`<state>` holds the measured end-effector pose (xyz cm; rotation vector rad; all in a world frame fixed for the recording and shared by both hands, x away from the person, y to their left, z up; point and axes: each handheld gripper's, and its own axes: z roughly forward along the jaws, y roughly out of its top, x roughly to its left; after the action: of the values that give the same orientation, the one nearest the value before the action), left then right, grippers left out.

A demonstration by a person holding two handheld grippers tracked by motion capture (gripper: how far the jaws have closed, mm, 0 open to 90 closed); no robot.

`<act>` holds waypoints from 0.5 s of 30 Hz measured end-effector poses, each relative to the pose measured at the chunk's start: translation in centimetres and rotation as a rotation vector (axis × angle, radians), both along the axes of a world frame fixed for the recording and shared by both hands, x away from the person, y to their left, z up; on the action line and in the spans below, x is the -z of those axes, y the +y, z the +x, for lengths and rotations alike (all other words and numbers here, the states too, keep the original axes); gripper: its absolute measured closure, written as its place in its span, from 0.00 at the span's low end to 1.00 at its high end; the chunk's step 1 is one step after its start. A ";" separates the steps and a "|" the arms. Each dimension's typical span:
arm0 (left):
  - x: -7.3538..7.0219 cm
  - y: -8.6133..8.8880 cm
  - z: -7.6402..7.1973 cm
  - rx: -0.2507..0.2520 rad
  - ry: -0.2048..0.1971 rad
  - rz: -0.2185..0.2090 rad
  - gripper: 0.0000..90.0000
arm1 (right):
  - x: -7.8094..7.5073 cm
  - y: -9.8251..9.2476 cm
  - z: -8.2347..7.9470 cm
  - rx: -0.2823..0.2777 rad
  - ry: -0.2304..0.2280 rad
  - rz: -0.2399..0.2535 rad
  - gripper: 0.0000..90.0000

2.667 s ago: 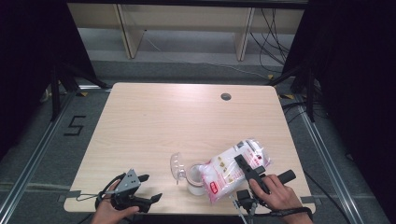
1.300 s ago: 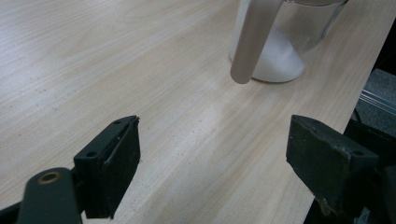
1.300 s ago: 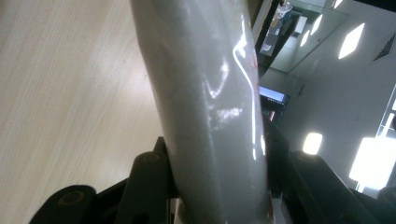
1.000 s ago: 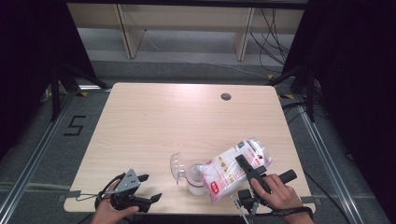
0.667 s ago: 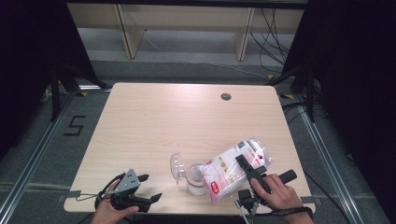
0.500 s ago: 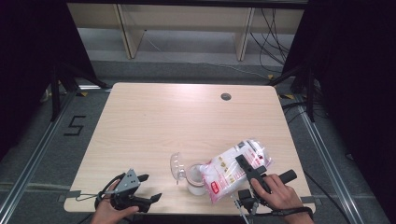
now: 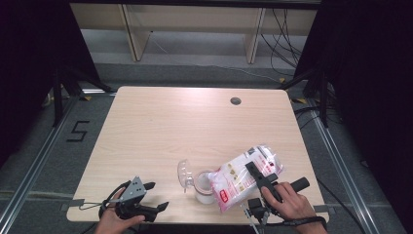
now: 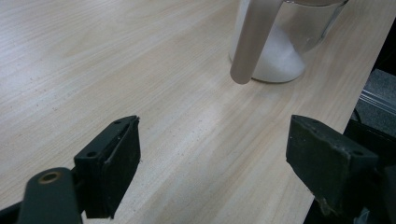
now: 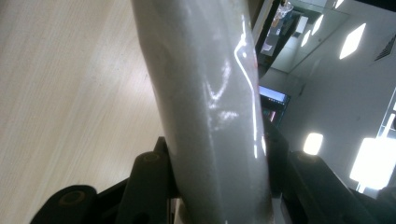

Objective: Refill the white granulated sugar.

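Note:
A clear jar [image 7: 203, 186] holding white powder stands near the table's front edge, its hinged lid [image 7: 184, 173] flipped open to the left. My right gripper [image 7: 254, 173] is shut on a white plastic bag [image 7: 243, 173] with pink print, tilted over the jar's mouth. In the right gripper view the bag [image 9: 210, 107] runs up between the two jaws. My left gripper [image 7: 156, 196] rests open at the front left corner, nothing between its jaws. In the left gripper view the jar [image 8: 280, 51] with its heap of powder stands ahead, apart from the gripper [image 8: 215, 158].
The wooden table [image 7: 185, 126] has a round cable hole [image 7: 235, 101] at the back right. Its front edge lies just below both hands. Dark curtains and metal frames flank the table, and a shelf stands behind it.

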<state>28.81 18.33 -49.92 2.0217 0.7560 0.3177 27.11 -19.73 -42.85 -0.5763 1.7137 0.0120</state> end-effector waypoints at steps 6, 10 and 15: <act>0.1 0.0 -0.1 -0.009 0.011 -0.006 0.20 | 0.2 -0.2 -0.1 0.026 0.013 0.022 0.72; 0.0 0.0 -0.1 -0.006 0.011 0.000 0.20 | 0.2 -0.2 -0.1 0.025 0.011 0.022 0.72; 0.0 0.0 -0.1 -0.006 0.011 -0.002 0.20 | 0.2 -0.2 -0.1 0.025 0.012 0.020 0.72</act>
<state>28.73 18.33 -49.93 2.0217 0.7691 0.3095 26.97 -19.88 -43.01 -0.5409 1.7302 0.0151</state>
